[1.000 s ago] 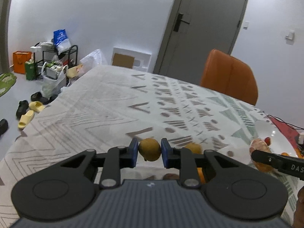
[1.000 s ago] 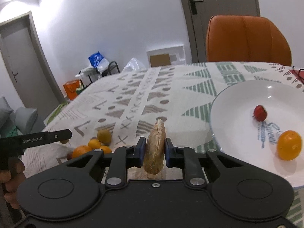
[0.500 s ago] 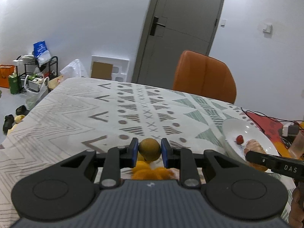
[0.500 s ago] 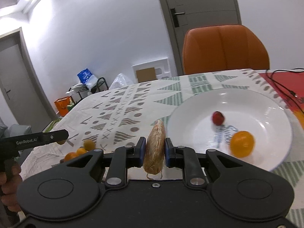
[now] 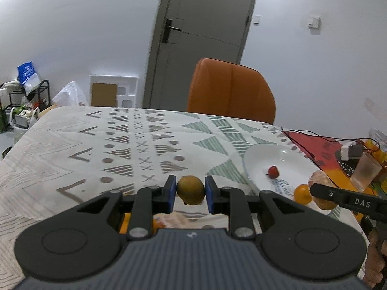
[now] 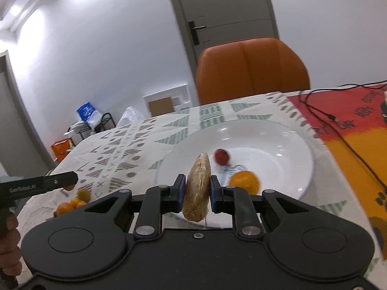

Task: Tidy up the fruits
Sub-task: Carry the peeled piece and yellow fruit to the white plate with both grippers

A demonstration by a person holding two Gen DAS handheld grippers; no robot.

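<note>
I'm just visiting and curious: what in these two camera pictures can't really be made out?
- Left wrist view: fruit under the left claw, mostly hidden by its body.
- Left wrist view: peeled orange, partly covered by the right claw's black finger.
- Right wrist view: plate print, blurred.
- Right wrist view: small fruits at left, too blurred to count.

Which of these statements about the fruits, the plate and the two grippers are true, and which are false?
1. The left gripper holds a round yellow-green fruit. True.
2. The white plate is empty. False: a small red fruit and an orange fruit lie in it.
3. The right gripper holds a peeled citrus piece. True.
4. The chair behind the table is blue. False: it is orange.
</note>
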